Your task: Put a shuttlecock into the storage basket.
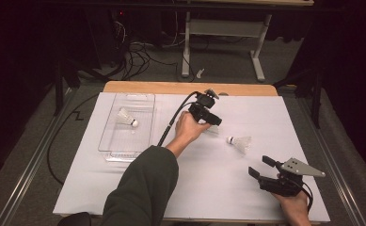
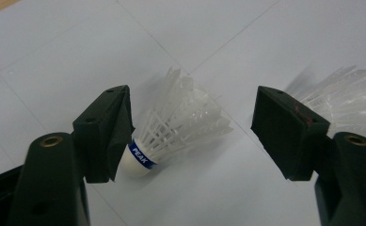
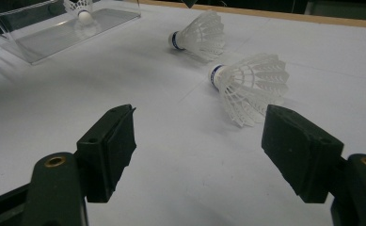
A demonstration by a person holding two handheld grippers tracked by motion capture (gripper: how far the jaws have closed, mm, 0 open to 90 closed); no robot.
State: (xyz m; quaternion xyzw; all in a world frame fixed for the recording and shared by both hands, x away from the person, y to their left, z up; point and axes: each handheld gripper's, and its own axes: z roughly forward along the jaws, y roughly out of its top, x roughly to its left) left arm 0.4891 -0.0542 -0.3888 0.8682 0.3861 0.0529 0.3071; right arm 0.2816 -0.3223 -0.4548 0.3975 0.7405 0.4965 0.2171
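Three white feather shuttlecocks with blue bands are in play. One shuttlecock (image 2: 171, 129) lies on the white sheet between the wide jaws of my left gripper (image 2: 193, 113), cork toward the left jaw and touching neither pad. In the high view my left gripper (image 1: 212, 119) hangs open over mid-table. A second shuttlecock (image 1: 239, 142) lies to its right, and its feathers (image 2: 345, 94) reach past the right jaw. My right gripper (image 1: 259, 165) stands open near the front right, holding nothing, a short way from that second shuttlecock (image 3: 249, 87). The third shuttlecock (image 1: 126, 117) rests in a clear tray (image 1: 140, 141).
The clear plastic tray (image 3: 39, 40) sits at the left of the white sheet (image 1: 218, 188). A wooden table edge (image 1: 171, 87) runs along the back. The left gripper's black cable (image 1: 171, 125) trails across the sheet beside the tray.
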